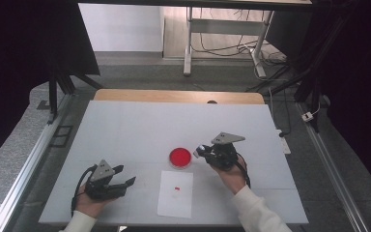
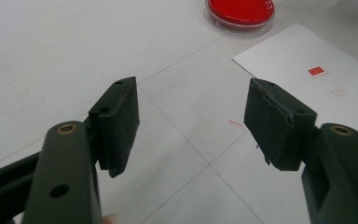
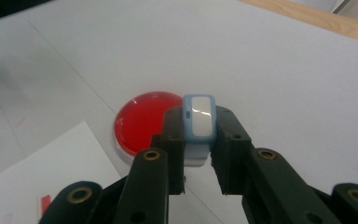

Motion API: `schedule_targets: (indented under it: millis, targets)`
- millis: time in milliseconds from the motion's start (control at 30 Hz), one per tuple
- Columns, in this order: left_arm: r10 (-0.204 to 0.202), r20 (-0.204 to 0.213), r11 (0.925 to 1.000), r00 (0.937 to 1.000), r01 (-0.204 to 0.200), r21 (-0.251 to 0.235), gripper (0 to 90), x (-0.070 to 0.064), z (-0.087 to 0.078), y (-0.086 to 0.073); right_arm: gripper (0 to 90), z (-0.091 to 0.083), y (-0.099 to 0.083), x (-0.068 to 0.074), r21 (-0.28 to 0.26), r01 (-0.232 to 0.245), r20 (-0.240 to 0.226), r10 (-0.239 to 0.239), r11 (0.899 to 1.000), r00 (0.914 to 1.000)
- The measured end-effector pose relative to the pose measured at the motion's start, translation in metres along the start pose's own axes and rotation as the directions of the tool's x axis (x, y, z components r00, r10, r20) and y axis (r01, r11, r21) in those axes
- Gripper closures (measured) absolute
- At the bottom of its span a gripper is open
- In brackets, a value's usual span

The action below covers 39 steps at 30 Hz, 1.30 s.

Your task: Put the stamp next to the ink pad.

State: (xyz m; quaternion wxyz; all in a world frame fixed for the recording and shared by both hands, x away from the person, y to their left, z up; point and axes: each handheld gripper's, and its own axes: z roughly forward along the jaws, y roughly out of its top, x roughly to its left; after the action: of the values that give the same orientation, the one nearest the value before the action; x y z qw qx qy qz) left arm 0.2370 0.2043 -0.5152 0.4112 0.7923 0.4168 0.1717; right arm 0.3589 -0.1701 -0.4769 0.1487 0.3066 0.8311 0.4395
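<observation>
A round red dish (image 1: pixel 180 157) with a clear rim lies mid-table; it appears in the left gripper view as the red dish (image 2: pixel 240 11) and in the right gripper view as the red dish (image 3: pixel 142 122). My right gripper (image 1: pixel 204 151) hovers just right of it, shut on a small blue and white device (image 3: pixel 199 122) that stands up between the jaws. A white paper sheet (image 1: pixel 175 193) with a tiny red square (image 1: pixel 177 188) lies in front of the dish. My left gripper (image 1: pixel 124 177) rests low at the left, open with nothing between its jaws. The paper (image 2: pixel 307 79) and red square (image 2: pixel 315 71) lie beyond it.
The white tabletop (image 1: pixel 140 125) ends in a wooden strip (image 1: pixel 178 95) at the far edge. Metal rails (image 1: pixel 26 166) run along both sides. A desk frame and cables (image 1: pixel 232 46) stand on the floor behind the table.
</observation>
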Motion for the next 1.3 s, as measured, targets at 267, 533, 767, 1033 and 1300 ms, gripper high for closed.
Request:
schedule_targets:
  millis: [267,533,767,1033,1300]
  targets:
    - [-0.004,-0.003,0.9999,1.0,0.004,0.011,35.2,0.002,0.001,-0.001,74.8,0.016,0.0,-0.006,0.075,0.024,0.022,-0.025,0.997,0.9994]
    - [-0.002,-0.003,0.9999,1.0,0.002,0.015,35.1,0.002,0.002,-0.001,74.7,0.027,-0.005,-0.012,0.125,0.019,0.051,-0.026,0.992,0.9984]
    - [-0.005,-0.004,0.9999,1.0,0.005,0.013,35.1,0.002,0.001,-0.001,74.4,0.03,-0.007,-0.012,0.135,0.035,0.052,-0.043,0.99,0.9978]
    - [-0.005,0.0,0.9999,1.0,0.005,0.014,35.1,0.002,0.001,-0.001,66.4,0.031,-0.007,-0.01,0.128,0.046,0.054,-0.053,0.991,0.9971]
    - [-0.004,-0.001,0.9999,1.0,0.004,0.015,35.0,0.002,0.001,-0.001,50.7,0.03,-0.007,-0.009,0.104,0.042,0.031,-0.045,0.994,0.9985]
